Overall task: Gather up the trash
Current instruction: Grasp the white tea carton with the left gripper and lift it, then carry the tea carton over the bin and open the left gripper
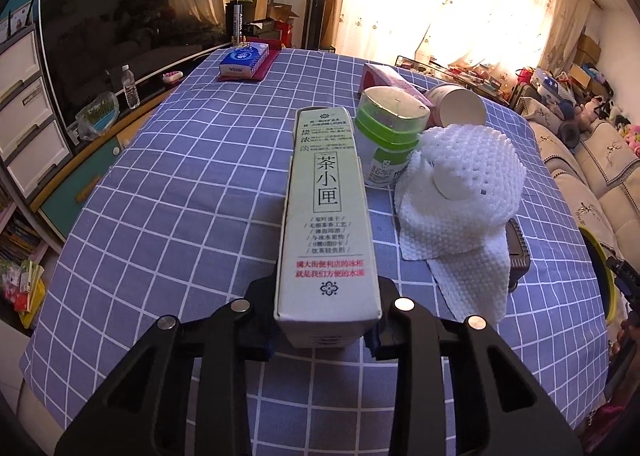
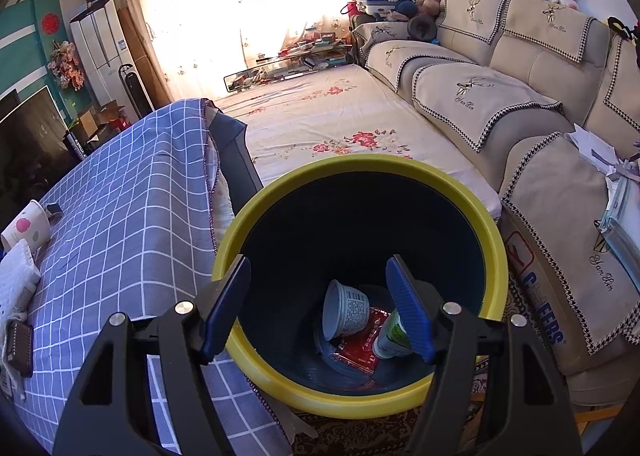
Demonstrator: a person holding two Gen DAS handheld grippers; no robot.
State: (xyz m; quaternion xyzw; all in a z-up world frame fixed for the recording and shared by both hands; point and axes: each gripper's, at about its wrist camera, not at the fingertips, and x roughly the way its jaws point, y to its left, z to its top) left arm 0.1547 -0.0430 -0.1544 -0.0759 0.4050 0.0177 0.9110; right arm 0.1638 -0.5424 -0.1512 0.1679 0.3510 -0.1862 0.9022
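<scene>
On the tabletop at 12 o'clock, the left tool squeezes a light, stiff tea box by its near end; the right tool gapes empty

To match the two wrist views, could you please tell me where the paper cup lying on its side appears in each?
Left wrist view: the paper cup lies upper right of centre, beyond the far end of the tea box.
Right wrist view: the paper cup sits at the far left edge, on the tablecloth.
Shared landmark: the yellow-rimmed bin, at the right edge in the left wrist view, central in the right.
</scene>
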